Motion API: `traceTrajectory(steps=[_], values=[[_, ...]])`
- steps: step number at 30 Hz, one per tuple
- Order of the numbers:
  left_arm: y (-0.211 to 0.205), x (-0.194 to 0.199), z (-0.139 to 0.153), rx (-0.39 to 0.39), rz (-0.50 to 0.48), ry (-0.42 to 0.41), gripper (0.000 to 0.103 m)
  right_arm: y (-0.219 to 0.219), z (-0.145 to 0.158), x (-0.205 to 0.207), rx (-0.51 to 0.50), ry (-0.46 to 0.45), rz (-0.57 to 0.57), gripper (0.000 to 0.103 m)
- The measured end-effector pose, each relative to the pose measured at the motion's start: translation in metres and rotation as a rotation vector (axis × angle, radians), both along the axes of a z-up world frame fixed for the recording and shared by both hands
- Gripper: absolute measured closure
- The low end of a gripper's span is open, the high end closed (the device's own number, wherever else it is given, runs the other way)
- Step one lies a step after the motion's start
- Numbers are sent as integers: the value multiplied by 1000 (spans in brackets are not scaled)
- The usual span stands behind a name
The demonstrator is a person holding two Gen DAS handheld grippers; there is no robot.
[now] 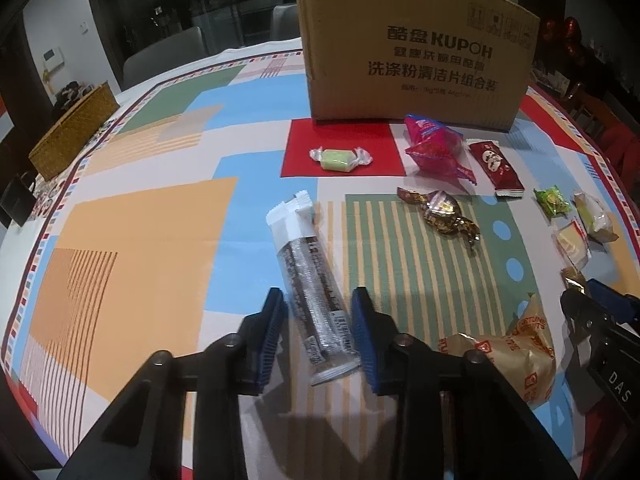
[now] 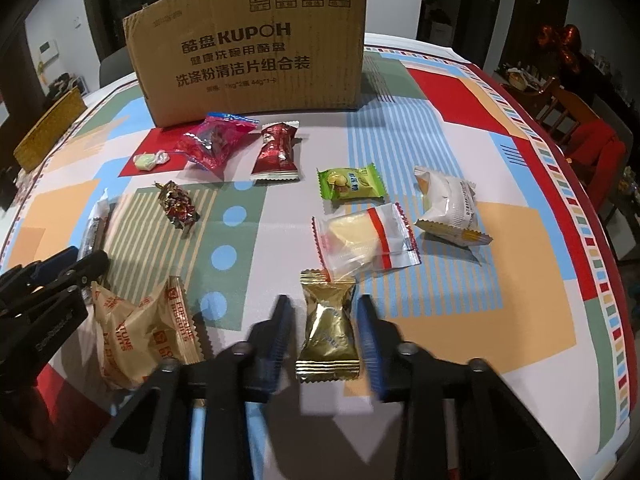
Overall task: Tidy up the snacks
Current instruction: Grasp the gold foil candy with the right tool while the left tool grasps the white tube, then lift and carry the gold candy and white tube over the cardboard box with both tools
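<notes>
My left gripper [image 1: 318, 300] is open, its blue pads on either side of a long clear-and-white snack bar [image 1: 308, 280] that lies on the tablecloth. My right gripper [image 2: 325, 308] is open around a gold-wrapped snack [image 2: 329, 330] on the cloth; whether the pads touch it I cannot tell. A brown KUPOH cardboard box [image 1: 416, 52] stands at the back, also in the right wrist view [image 2: 252, 52]. Several more wrapped snacks lie in front of it: a pink bag [image 2: 212, 142], a red packet [image 2: 277, 152], a green packet [image 2: 350, 182].
A tan Fortune biscuit bag [image 2: 136, 340] lies between the grippers. A clear red-striped packet [image 2: 370, 242] and a white packet [image 2: 450, 208] lie to the right. A woven basket [image 1: 76, 132] sits at the table's left edge. Chairs stand around the table.
</notes>
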State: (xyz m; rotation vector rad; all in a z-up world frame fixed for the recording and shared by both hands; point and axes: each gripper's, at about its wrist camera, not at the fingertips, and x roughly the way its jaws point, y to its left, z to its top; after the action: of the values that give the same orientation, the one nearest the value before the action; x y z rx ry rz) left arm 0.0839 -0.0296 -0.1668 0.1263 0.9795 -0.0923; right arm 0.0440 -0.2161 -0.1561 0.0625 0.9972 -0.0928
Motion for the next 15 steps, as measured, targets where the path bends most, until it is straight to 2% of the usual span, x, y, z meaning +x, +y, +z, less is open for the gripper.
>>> traceTrajectory(steps=[5, 15], values=[[0, -2, 1, -18, -10, 1, 82, 1, 1, -1, 10, -4, 8, 81], [-1, -12, 12, -45, -33, 0, 84, -2, 19, -6, -11, -64, 11, 82]])
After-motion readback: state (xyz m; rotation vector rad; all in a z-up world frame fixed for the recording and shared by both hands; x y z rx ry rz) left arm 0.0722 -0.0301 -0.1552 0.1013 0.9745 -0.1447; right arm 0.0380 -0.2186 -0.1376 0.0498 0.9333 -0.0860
